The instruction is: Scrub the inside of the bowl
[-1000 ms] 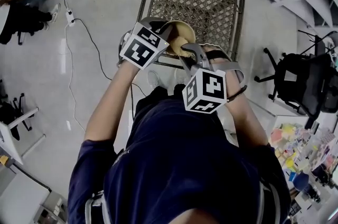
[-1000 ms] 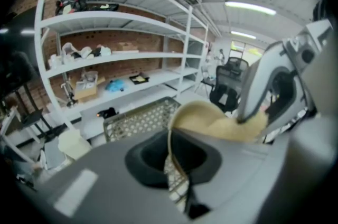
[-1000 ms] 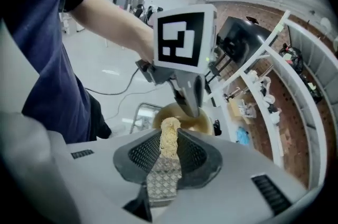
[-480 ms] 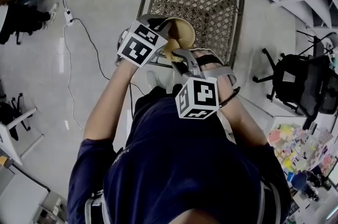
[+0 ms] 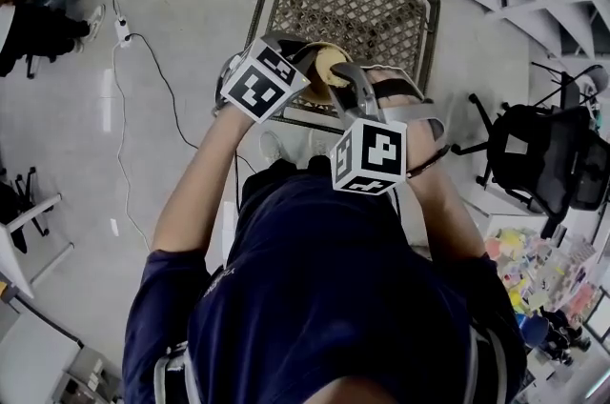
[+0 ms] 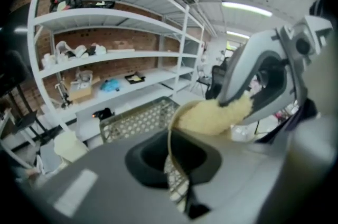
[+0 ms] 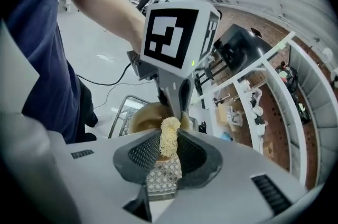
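Now, bowl (image 5: pixel 331 64) tilted, opening toward scrubber (image 7: pixel 169 136)

Tan bowl (image 7: pixel 143 116) tilted up – yellow scrubber (image 7: pixel 170 138) inside.

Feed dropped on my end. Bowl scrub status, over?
Left hand-held gripper shut on bowl rim. Right hand-held gripper shut on yellow scrubber, inside bowl. Nothing obstructing; wire basket beyond.

From overhead, the bowl (image 5: pixel 331 59) is mostly hidden behind the left tongs (image 5: pixel 308 59) and right tongs (image 5: pixel 336 84).
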### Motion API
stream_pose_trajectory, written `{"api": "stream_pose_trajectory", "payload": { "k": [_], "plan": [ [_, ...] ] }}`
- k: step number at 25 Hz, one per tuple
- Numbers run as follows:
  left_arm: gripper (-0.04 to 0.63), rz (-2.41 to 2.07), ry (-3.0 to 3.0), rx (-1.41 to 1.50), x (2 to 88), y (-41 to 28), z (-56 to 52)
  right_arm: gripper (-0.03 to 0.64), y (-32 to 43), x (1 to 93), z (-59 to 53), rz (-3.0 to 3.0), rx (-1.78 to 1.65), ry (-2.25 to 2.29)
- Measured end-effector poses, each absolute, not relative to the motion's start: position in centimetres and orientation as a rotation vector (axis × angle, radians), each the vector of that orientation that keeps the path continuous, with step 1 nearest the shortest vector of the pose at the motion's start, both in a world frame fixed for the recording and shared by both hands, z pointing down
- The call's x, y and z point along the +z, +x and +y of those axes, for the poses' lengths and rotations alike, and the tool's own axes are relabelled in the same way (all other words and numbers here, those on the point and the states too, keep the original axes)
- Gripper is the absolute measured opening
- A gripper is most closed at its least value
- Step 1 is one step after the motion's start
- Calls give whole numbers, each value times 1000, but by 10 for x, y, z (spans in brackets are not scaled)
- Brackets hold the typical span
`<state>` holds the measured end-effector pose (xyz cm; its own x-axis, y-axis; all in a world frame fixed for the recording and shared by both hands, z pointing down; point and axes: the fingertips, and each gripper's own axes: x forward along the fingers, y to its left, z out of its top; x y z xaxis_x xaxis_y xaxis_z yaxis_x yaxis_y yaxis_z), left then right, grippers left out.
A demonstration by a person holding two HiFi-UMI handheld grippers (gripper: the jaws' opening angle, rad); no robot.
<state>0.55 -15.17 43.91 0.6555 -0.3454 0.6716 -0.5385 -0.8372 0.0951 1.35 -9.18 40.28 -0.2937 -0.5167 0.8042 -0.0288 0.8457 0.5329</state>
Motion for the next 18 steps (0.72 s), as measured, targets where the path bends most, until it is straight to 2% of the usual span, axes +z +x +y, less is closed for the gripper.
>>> {"api": "stream_pose_trajectory", "payload": {
  "k": [4, 11, 18],
  "plan": [
    [6, -792, 2560, 920, 437, -10, -163, 77, 23, 413, -76, -1840, -375, 408],
    [8, -790, 2530, 876, 437, -4, -159, 77, -26, 414, -57, -1974, -418, 338],
    [6, -811, 2482, 832, 437, -21, -156, 77, 13, 408, -76, -1958, -335, 480]
  ]
}}
